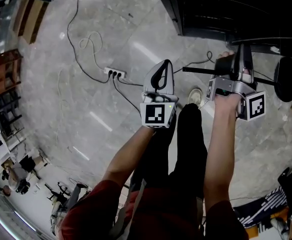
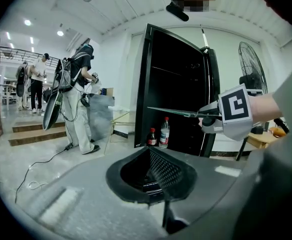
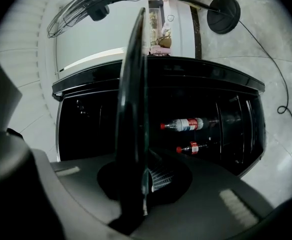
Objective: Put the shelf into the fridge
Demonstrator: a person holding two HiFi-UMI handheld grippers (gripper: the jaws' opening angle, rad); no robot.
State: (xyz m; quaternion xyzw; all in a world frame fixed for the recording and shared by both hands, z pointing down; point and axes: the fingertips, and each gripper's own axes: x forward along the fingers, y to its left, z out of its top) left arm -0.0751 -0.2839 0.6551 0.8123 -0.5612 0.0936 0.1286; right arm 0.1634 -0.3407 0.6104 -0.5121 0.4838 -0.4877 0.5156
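Your right claw (image 3: 138, 194) is clamped on one edge of the thin, dark-tinted glass shelf (image 3: 133, 109), holding it level to slide in flat. Your left claw (image 2: 158, 176) is closed and empty, free to steady it. The shelf hangs before the open black fridge (image 2: 176, 79). Two red-capped plastic bottles (image 3: 188, 124) stand low inside, so mind the door edges.

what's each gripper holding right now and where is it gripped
The right gripper is clamped on the near edge of the shelf, pointing it toward the open fridge. The left gripper holds nothing.
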